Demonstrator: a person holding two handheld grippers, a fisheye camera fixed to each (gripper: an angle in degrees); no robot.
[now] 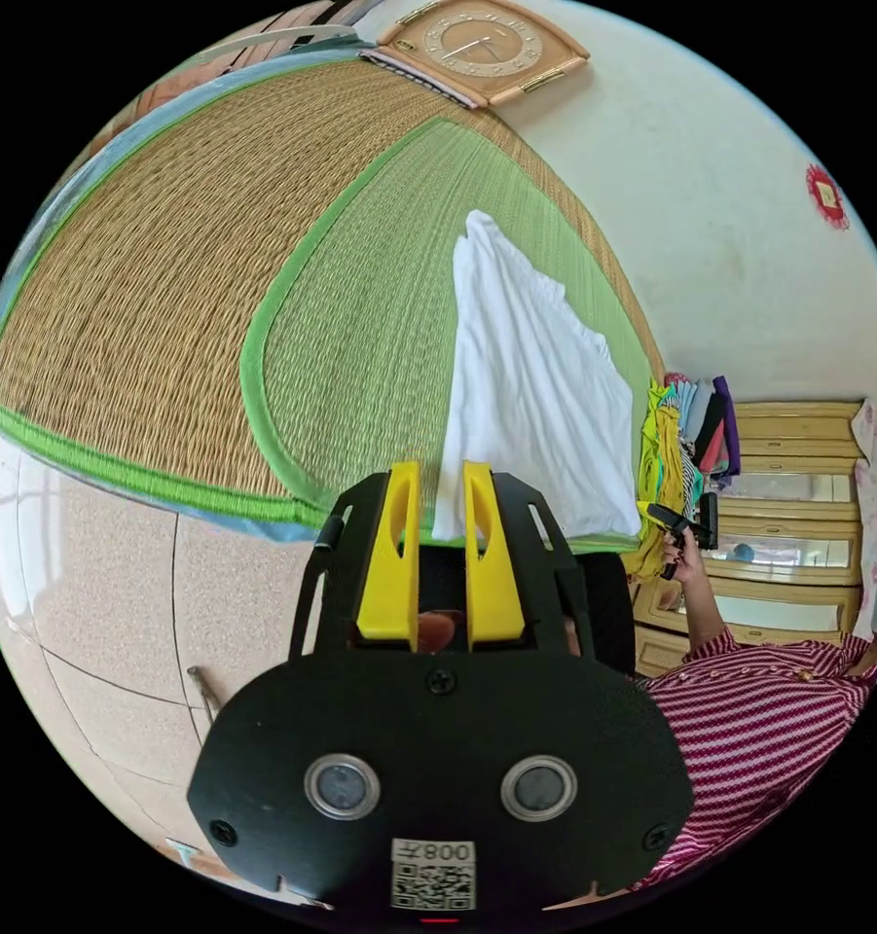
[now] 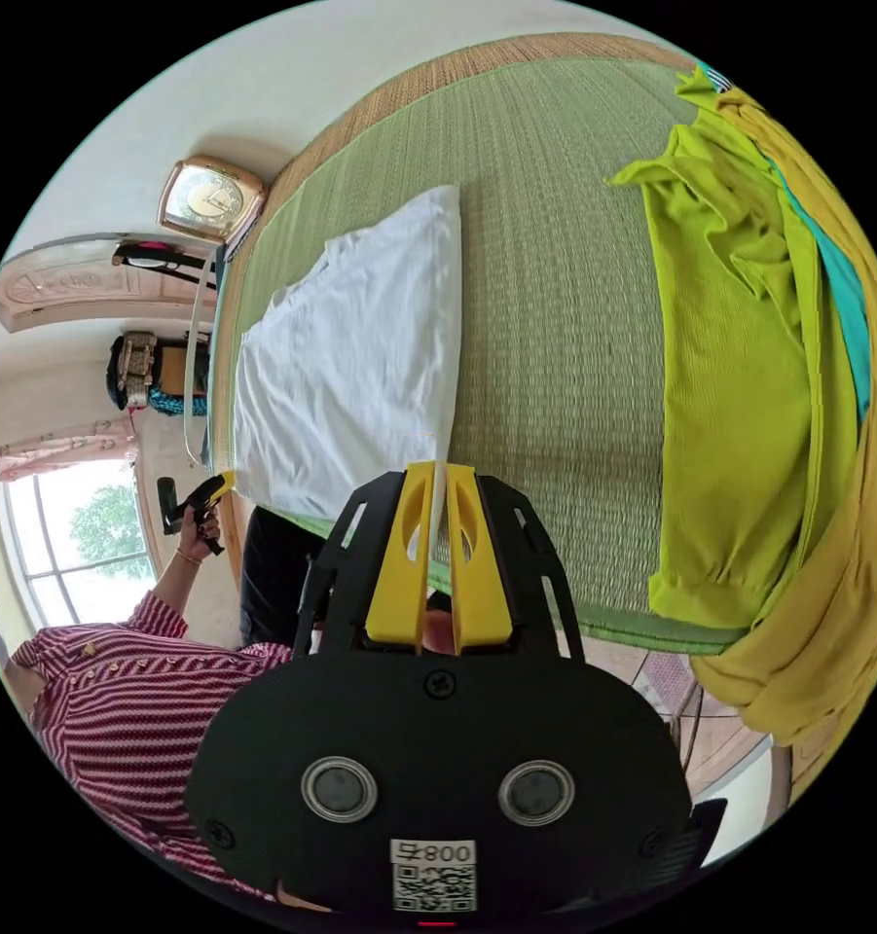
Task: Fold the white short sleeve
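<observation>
The white short sleeve shirt (image 1: 535, 389) lies folded lengthwise on the green woven mat (image 1: 360, 321). My left gripper (image 1: 441, 472) is at the mat's near edge, with its yellow jaws shut on one corner of the shirt. In the right gripper view the same shirt (image 2: 350, 370) stretches away over the mat (image 2: 555, 292), and my right gripper (image 2: 438, 472) is shut on a thin edge of white cloth. Each view also catches the other gripper in a hand: the right gripper (image 1: 686, 525) and the left gripper (image 2: 195, 501), both by the shirt's near edge.
A lime green garment (image 2: 740, 389) and a yellow one (image 2: 827, 584) hang over the mat's side, part of a pile of coloured clothes (image 1: 691, 438). A wooden dresser (image 1: 798, 506) stands behind. Tiled floor (image 1: 97, 584) borders the mat. A red striped sleeve (image 1: 759, 720) is close by.
</observation>
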